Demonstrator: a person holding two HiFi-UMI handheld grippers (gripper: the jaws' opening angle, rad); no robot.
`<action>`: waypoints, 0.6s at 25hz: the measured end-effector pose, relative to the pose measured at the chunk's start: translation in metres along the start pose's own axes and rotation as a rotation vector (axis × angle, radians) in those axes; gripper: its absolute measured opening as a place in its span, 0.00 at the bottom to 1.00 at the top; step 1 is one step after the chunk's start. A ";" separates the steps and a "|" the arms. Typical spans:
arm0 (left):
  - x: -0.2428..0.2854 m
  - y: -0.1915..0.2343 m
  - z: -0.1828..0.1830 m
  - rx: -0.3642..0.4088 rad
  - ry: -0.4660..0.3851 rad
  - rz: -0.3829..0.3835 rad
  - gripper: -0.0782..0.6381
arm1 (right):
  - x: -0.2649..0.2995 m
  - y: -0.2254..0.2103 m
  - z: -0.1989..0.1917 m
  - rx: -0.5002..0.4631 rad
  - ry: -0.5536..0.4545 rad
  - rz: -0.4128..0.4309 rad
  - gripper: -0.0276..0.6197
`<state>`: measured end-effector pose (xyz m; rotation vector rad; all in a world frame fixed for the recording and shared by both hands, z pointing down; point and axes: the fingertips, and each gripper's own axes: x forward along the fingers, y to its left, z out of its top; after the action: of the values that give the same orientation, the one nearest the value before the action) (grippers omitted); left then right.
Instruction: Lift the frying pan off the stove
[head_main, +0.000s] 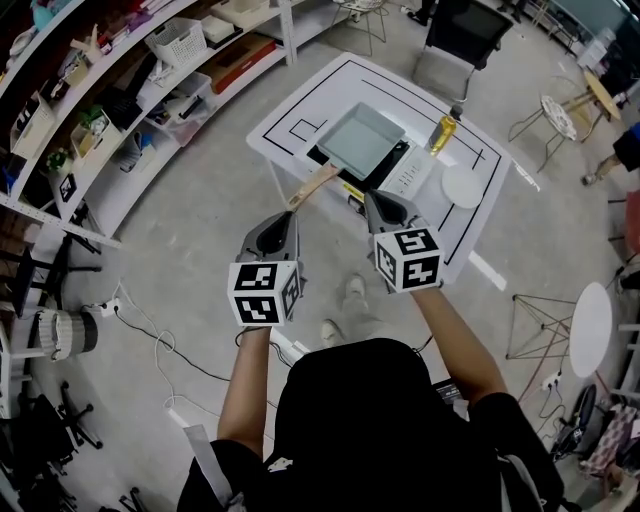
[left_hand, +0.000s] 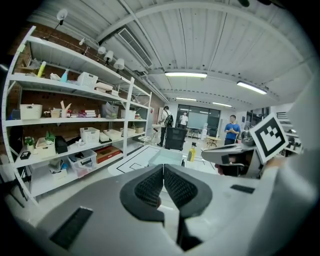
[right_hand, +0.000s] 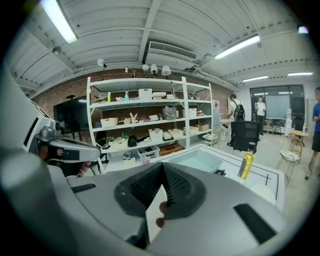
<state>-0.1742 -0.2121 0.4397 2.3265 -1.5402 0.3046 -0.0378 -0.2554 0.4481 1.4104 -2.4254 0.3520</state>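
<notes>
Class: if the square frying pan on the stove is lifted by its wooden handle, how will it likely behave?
The frying pan looks like rigid metal, so probably stiff. Its body juts well beyond the wooden handle, so it may tip nose-down. It looks empty, so likely not heavy.

A grey concrete floor (head_main: 200, 210) runs through the whole place, with a white cable (head_main: 150, 325) trailing across it. A tall white shelving unit (left_hand: 75, 115) loaded with bins and boxes lines one side, against a brick wall (right_hand: 70, 95). A white desk (head_main: 285, 125) marked with black lines stands in the open, with a black office chair (head_main: 465, 35) just behind it. A round white table (head_main: 590, 328) sits off to the side. Overhead, strip lights (left_hand: 186, 74) glow on a ribbed white ceiling (left_hand: 225, 40). People stand by the glass doors (left_hand: 200, 120) at the far end.
</notes>
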 end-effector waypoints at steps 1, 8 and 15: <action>0.004 0.001 0.000 0.000 0.004 0.000 0.12 | 0.003 -0.002 0.000 0.000 0.001 0.001 0.05; 0.037 0.006 0.003 -0.003 0.059 -0.018 0.12 | 0.026 -0.024 0.007 -0.002 0.018 0.011 0.05; 0.074 0.015 0.003 -0.030 0.111 -0.045 0.12 | 0.059 -0.046 0.017 0.004 0.027 0.029 0.05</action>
<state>-0.1587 -0.2813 0.4650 2.2775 -1.4286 0.3895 -0.0274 -0.3307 0.4582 1.3646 -2.4264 0.3803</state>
